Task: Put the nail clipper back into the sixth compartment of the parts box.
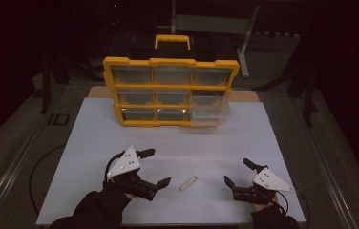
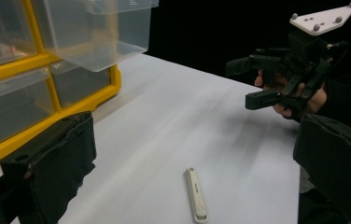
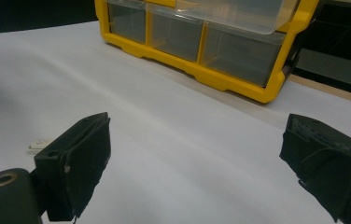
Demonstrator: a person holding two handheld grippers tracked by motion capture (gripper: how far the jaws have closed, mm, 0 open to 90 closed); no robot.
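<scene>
Dim, seemingly cluttered room; white table bears 1 small bar.

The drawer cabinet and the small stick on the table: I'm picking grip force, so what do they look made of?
Drawer cabinet: glossy yellow moulded plastic frame, judging by its rounded edges; the see-through drawers look like clear hard plastic. Small stick: probably smooth off-white plastic with a matt sheen. The table has a matt white surface.

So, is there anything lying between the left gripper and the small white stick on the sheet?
Nothing visible stands in the way. The small white stick lies alone on the white sheet, just to the right of the open left gripper, with bare sheet between them. The yellow drawer organizer stands far behind.
</scene>
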